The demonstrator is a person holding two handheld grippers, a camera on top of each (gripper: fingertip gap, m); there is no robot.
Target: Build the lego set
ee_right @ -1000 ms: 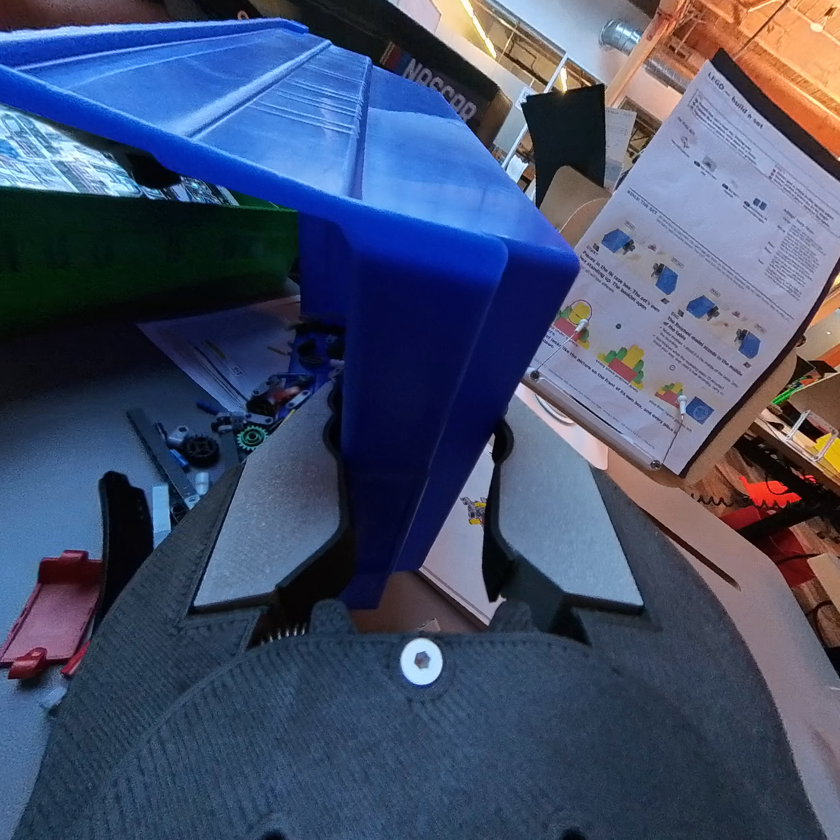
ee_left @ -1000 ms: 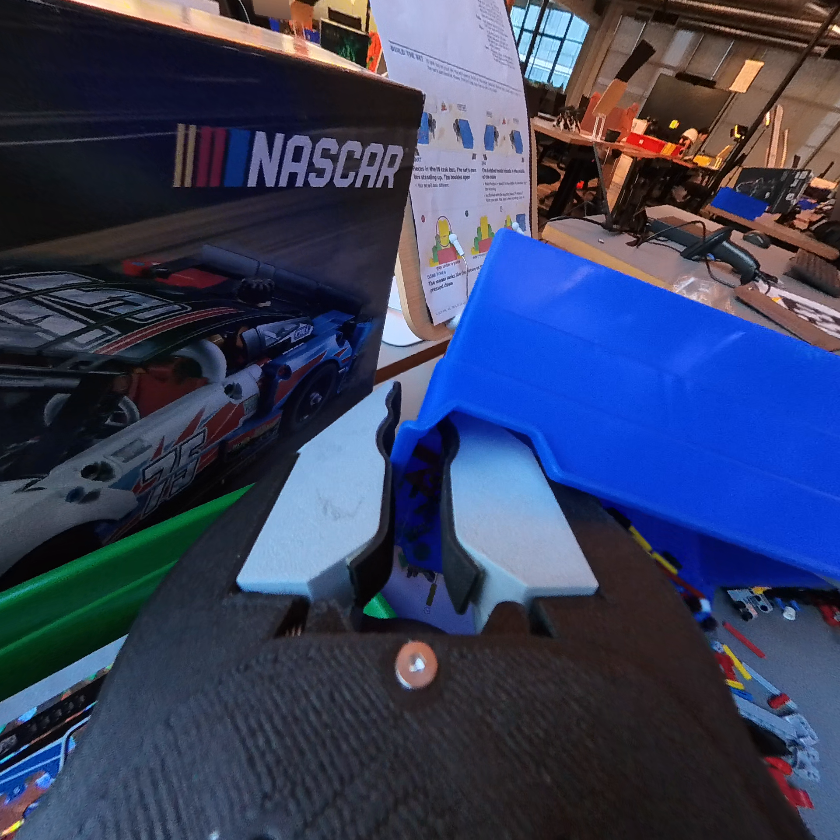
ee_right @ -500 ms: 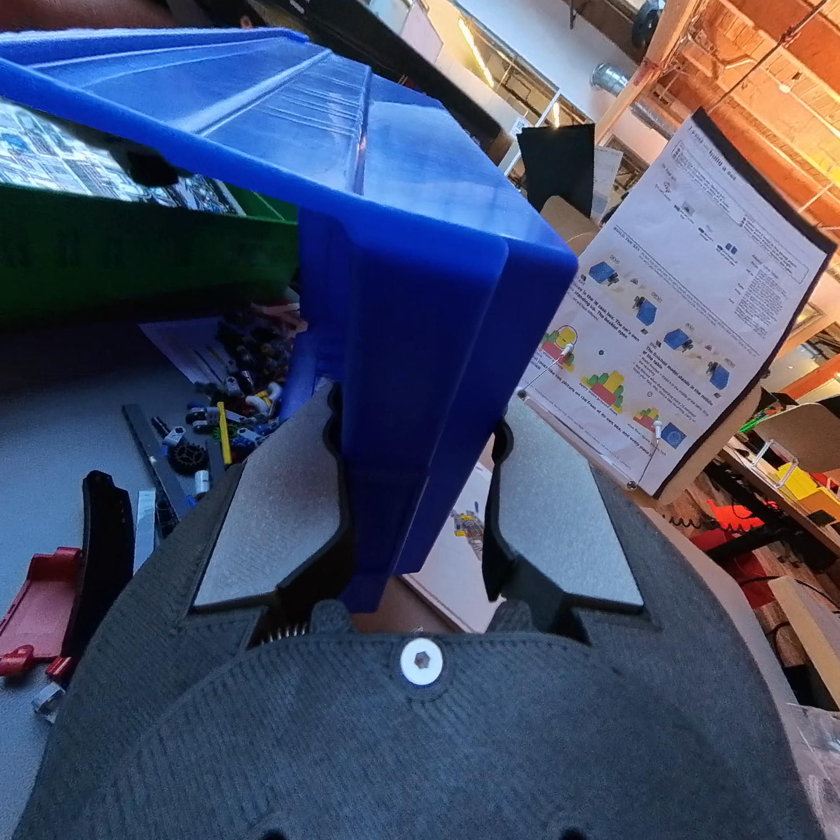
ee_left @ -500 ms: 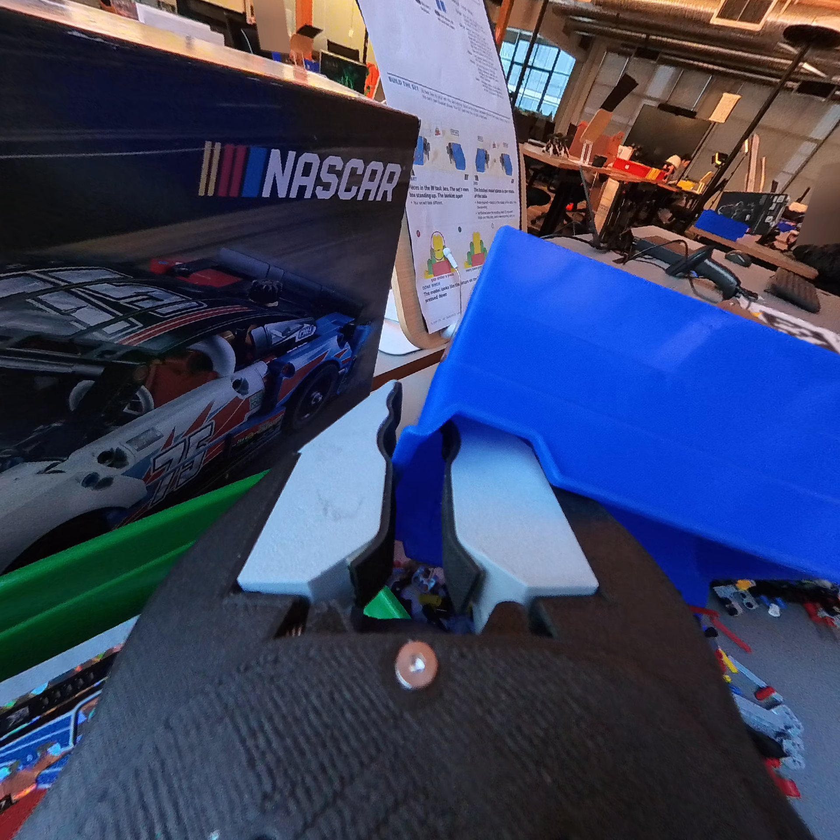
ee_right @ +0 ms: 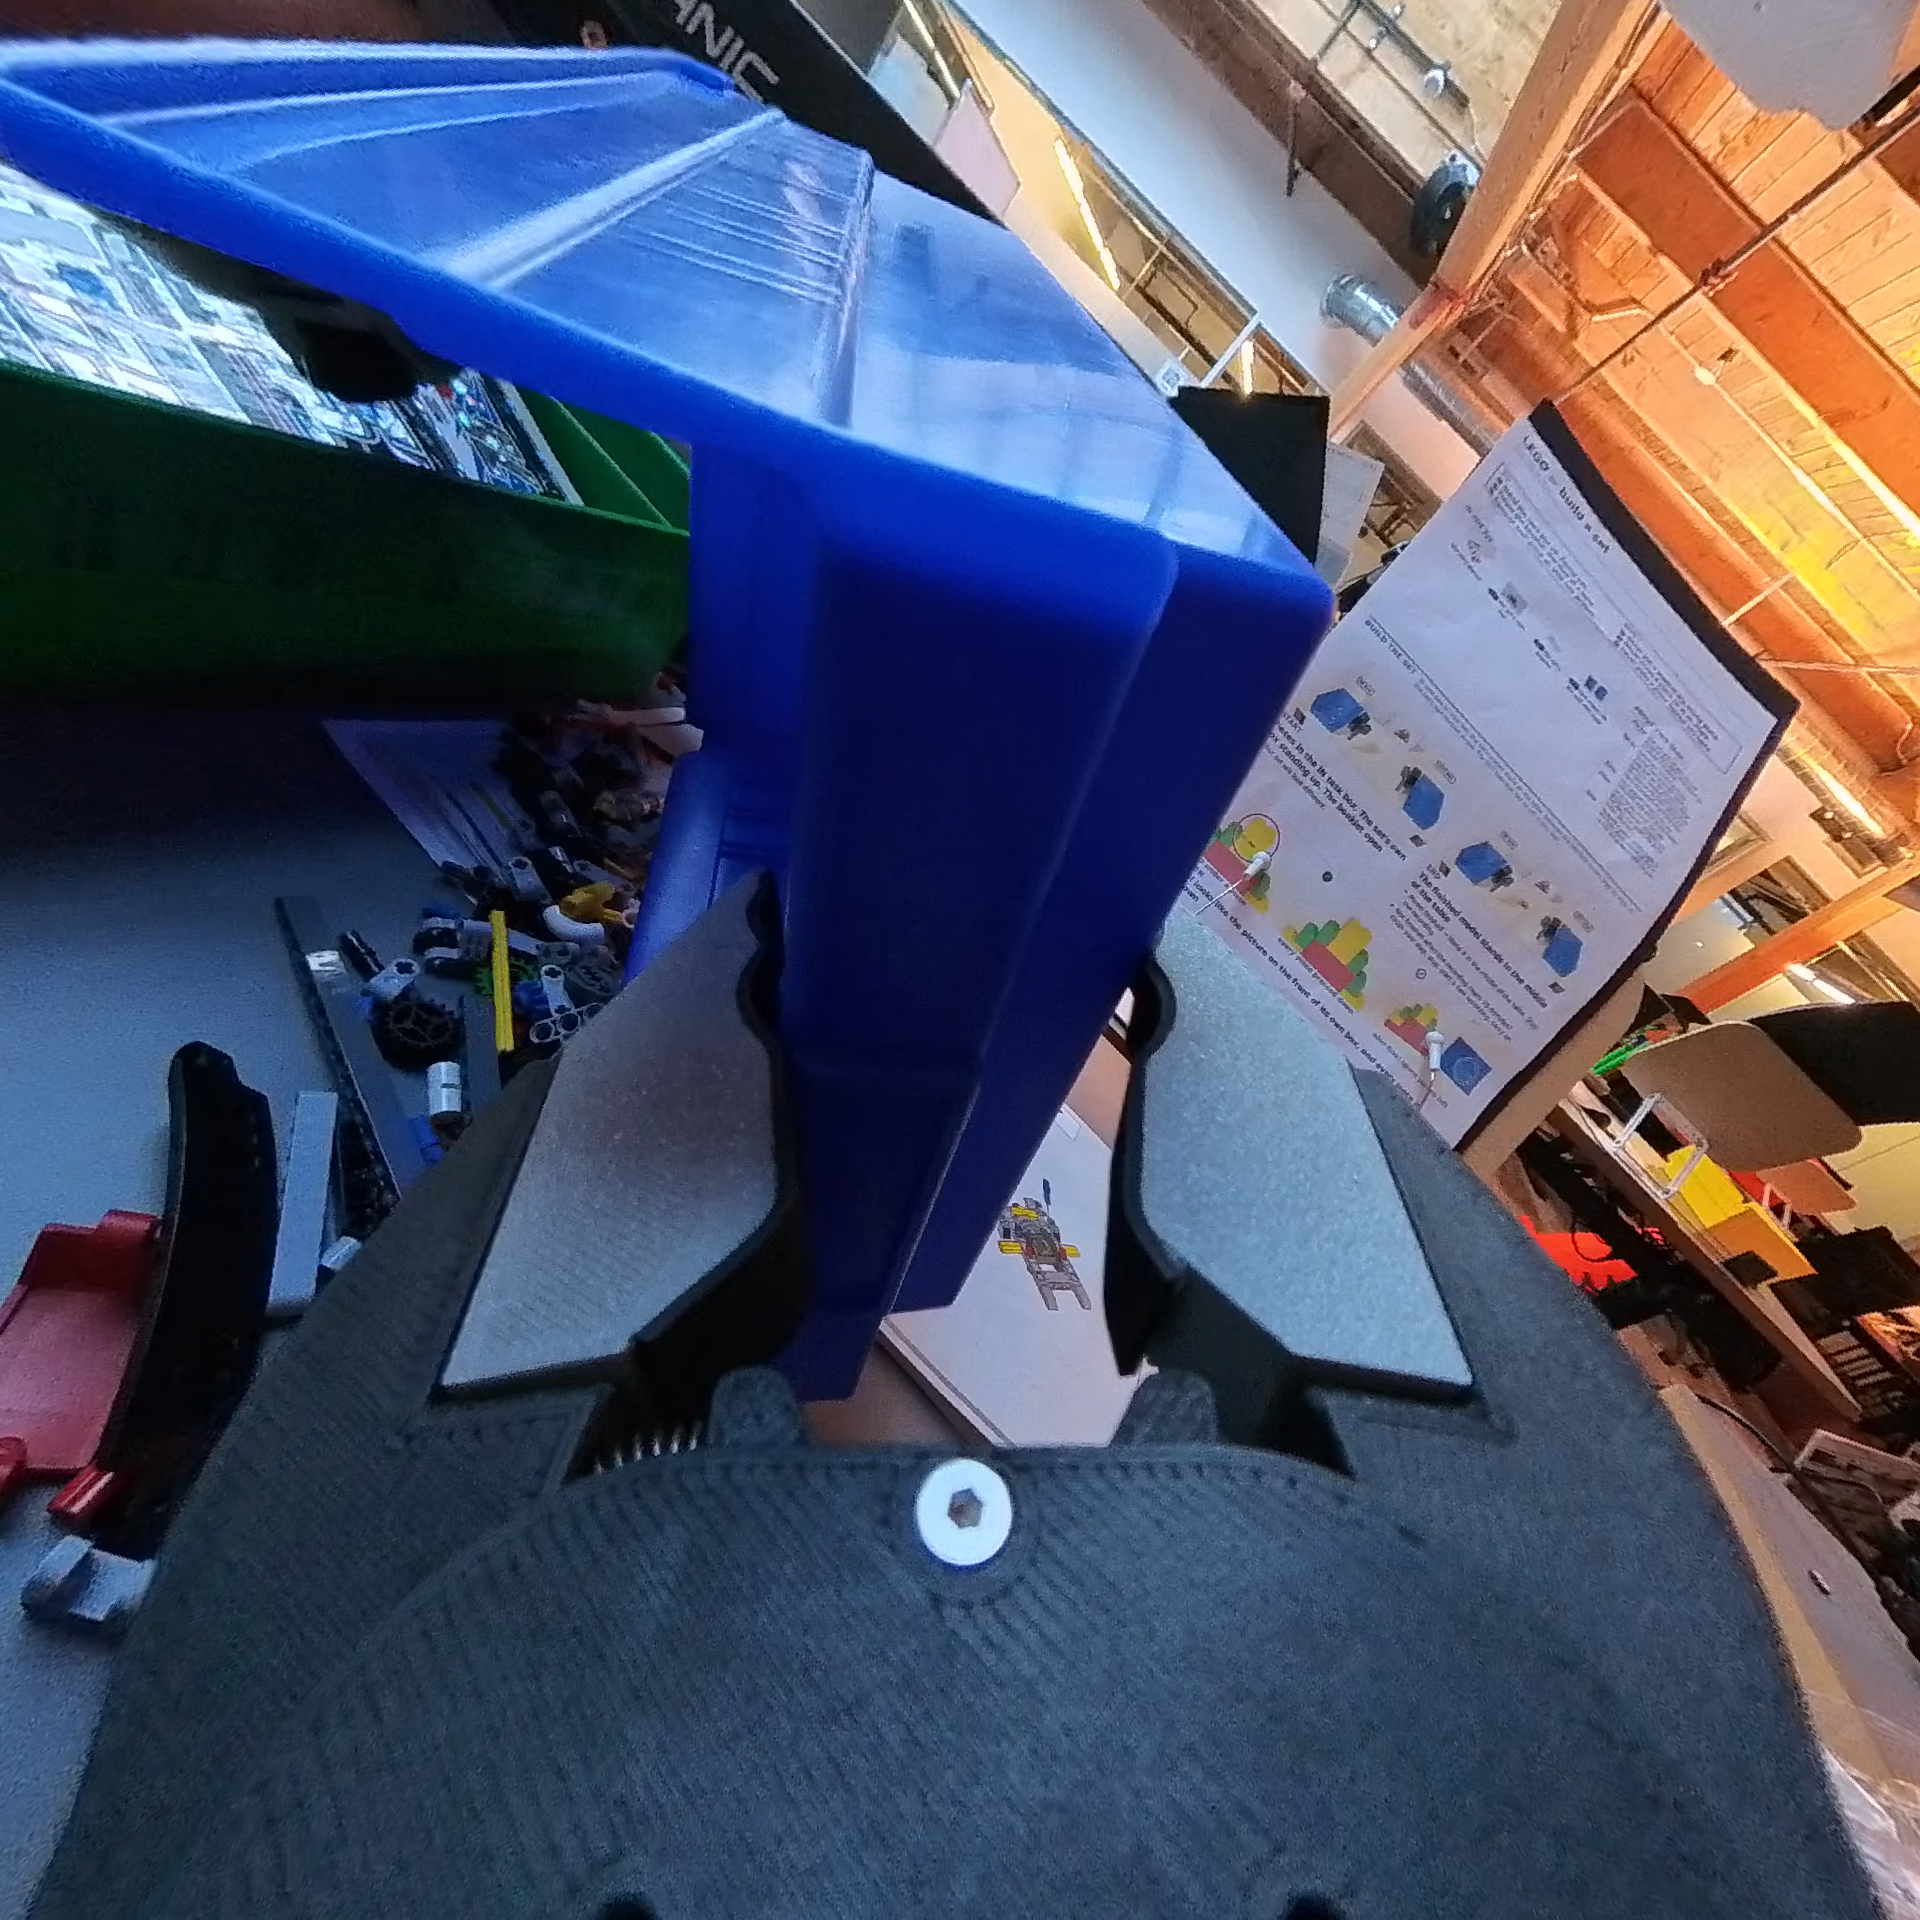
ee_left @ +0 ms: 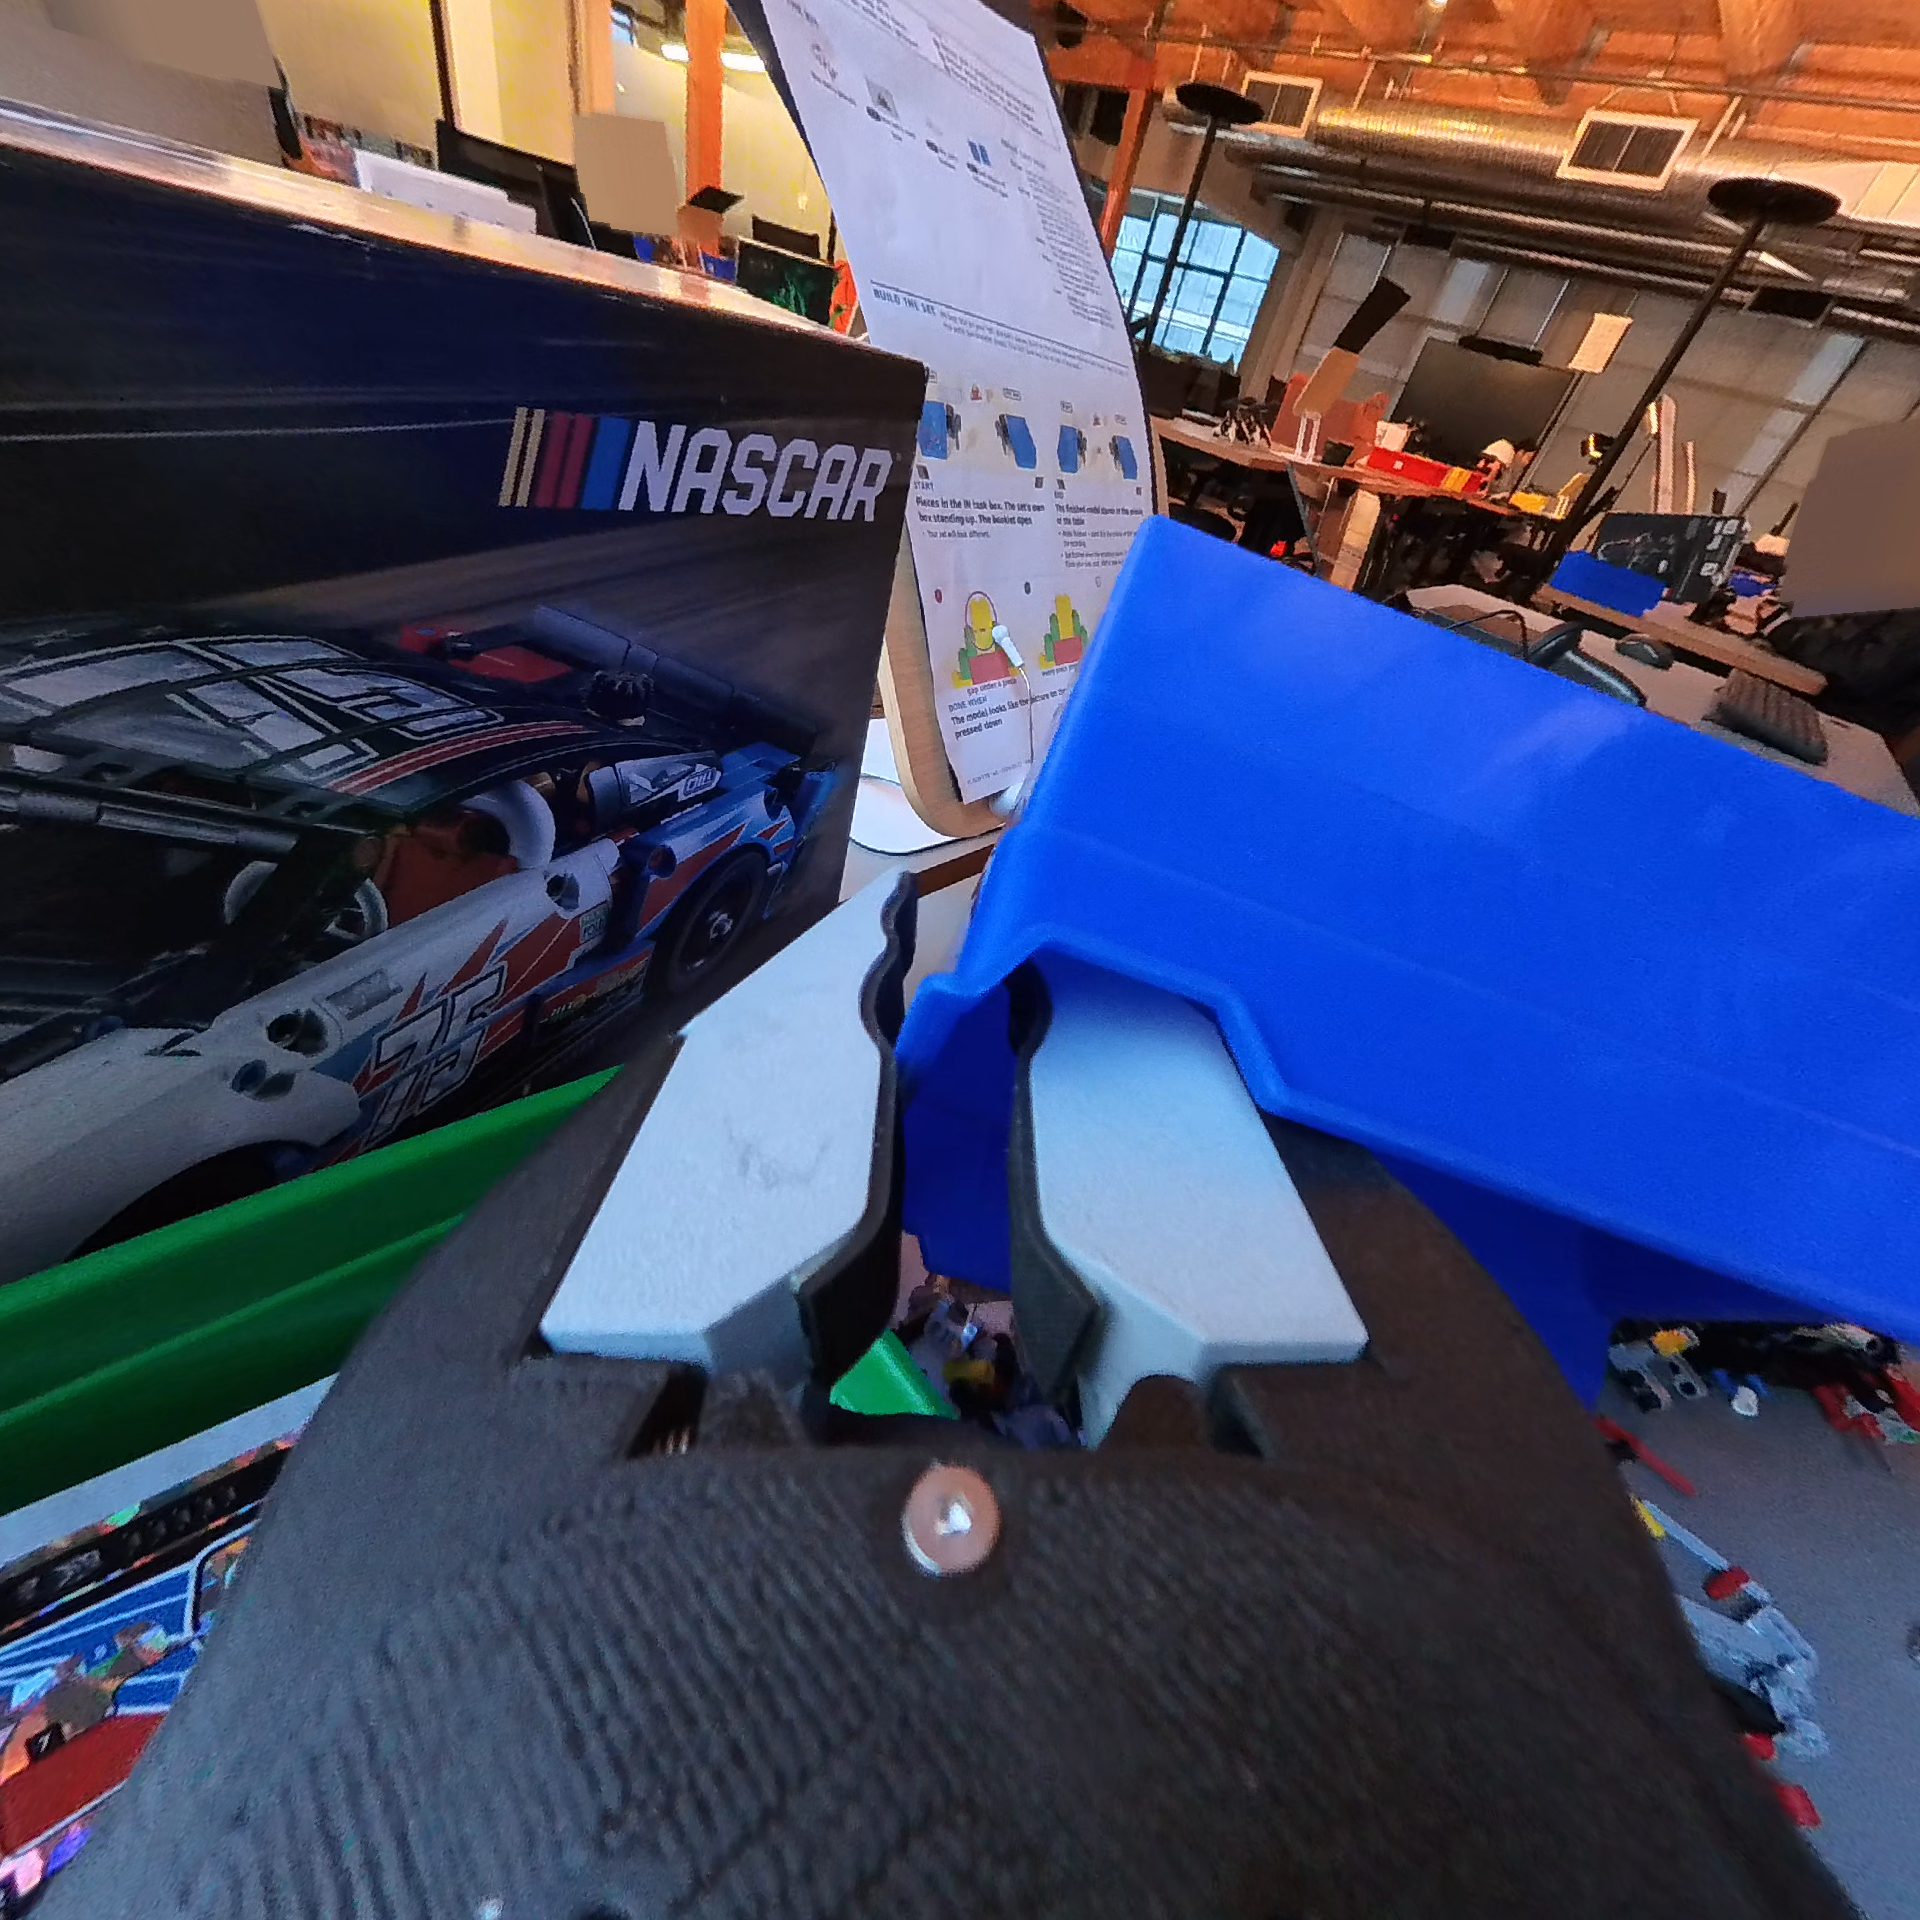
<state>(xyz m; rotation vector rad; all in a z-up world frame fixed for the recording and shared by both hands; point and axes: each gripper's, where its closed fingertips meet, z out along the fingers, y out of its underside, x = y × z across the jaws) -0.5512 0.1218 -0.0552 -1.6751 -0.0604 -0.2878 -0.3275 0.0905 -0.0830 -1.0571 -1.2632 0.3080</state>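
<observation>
My left fingers point(ee_left: 951, 1039) pinch the blue plastic bin's point(ee_left: 1455, 883) stiff rim; my right fingers point(ee_right: 956, 997) clamp its rigid, slick corner.

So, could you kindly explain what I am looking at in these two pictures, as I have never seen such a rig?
There is no robot here: a person holds a pair of hand-held tongs in each hand, and each pair carries a camera looking forward along its two fingers. One picture comes from the left tongs, the other from the right tongs. Both grip the same blue bin, which is tipped over above the grey table: the left fingers pinch a thin wall at its rim, the right ones clamp a wider corner. Small toy building pieces lie scattered under the bin. Beside it are a green bin, a boxed car set and an instruction sheet on a stand.
</observation>
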